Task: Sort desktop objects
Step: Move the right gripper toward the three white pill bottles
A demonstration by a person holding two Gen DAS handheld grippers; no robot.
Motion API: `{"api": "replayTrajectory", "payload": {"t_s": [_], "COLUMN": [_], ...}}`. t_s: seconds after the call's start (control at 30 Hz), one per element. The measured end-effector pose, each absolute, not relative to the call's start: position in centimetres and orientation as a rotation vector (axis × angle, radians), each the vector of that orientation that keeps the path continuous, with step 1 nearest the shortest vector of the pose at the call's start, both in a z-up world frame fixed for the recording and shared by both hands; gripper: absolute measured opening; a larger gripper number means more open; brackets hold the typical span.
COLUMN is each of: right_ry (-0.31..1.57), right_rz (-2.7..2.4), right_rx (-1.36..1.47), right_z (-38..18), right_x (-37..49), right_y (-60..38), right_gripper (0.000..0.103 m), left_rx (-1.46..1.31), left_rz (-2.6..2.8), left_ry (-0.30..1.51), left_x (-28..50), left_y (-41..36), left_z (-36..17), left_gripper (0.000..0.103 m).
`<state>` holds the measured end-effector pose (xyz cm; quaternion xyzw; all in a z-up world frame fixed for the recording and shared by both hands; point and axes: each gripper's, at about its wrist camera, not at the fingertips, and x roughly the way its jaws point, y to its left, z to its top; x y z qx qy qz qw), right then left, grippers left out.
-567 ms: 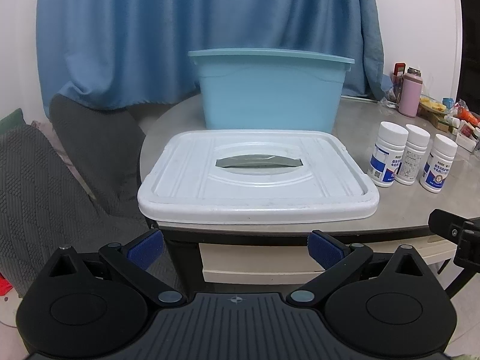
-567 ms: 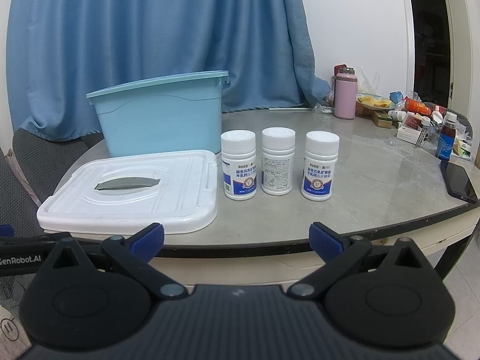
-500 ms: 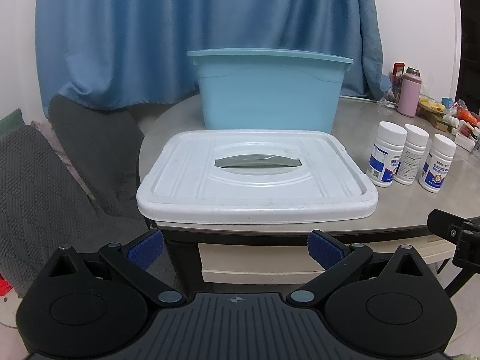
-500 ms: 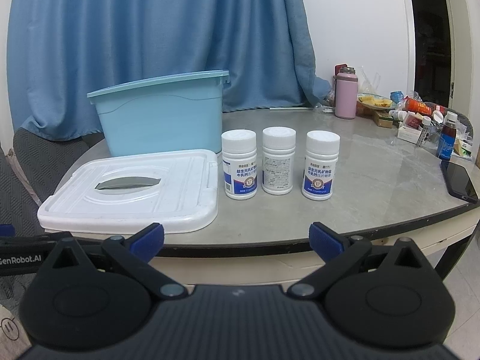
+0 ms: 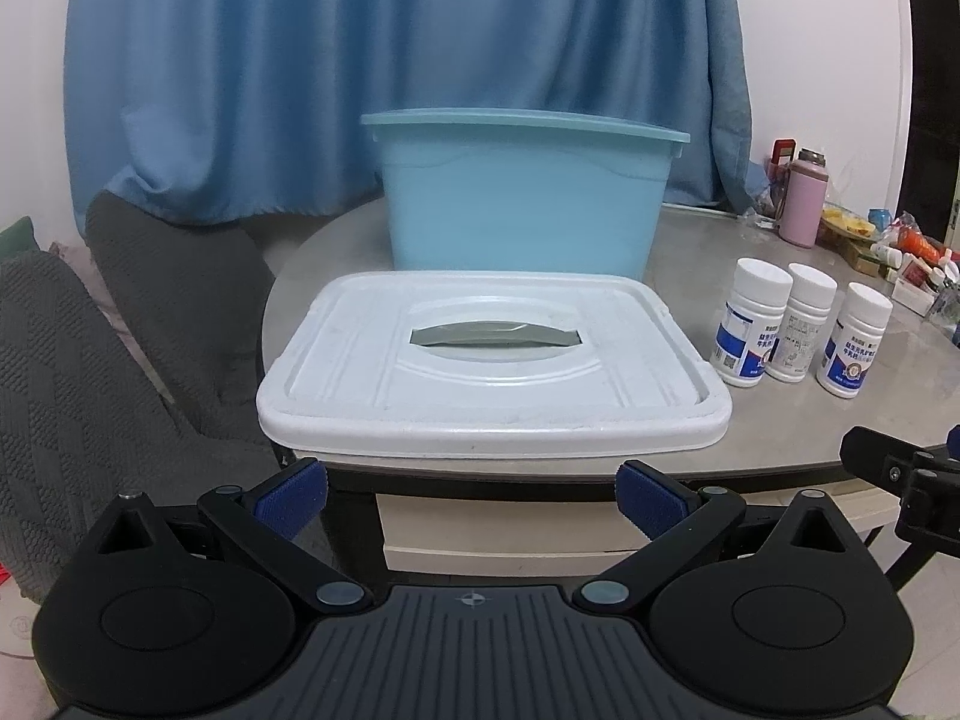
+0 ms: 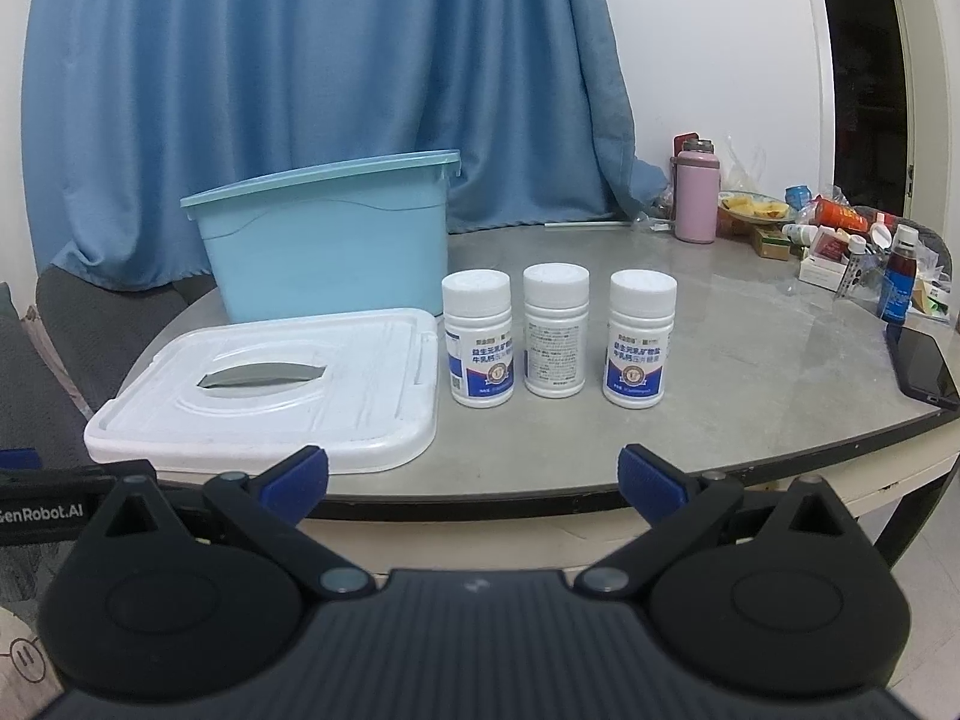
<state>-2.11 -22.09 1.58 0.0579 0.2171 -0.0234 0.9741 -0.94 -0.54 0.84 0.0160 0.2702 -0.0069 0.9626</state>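
Three white pill bottles stand in a row on the round grey table (image 6: 750,372): the left bottle (image 6: 478,348), the middle bottle (image 6: 554,330) and the right bottle (image 6: 639,341). In the left wrist view the same bottles (image 5: 795,324) stand right of a white lid (image 5: 492,372) lying flat with a grey handle. Behind the lid stands a light blue bin (image 5: 522,198). My left gripper (image 5: 471,495) is open just short of the lid's near edge. My right gripper (image 6: 471,474) is open before the table edge, facing the bottles. Neither holds anything.
A pink flask (image 6: 696,192), small boxes, packets and a dark bottle (image 6: 897,282) crowd the table's far right. A black phone (image 6: 921,369) lies near the right edge. Blue curtain (image 5: 390,60) hangs behind. A grey cushioned seat (image 5: 90,360) is left of the table.
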Motion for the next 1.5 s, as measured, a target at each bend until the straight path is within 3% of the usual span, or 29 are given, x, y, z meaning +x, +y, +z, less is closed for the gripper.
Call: {"api": "replayTrajectory", "payload": {"t_s": [1.5], "right_ry": [0.398], "right_rz": [-0.187], "right_rx": [0.134], "right_z": [0.7], "right_x": [-0.3], "right_y": [-27.9], "right_gripper": [0.102], "left_rx": [0.047], "left_rz": [-0.172], "left_ry": [0.501], "left_x": [3.5], "left_y": [-7.4], "left_z": [0.6], "left_gripper": [0.103]}}
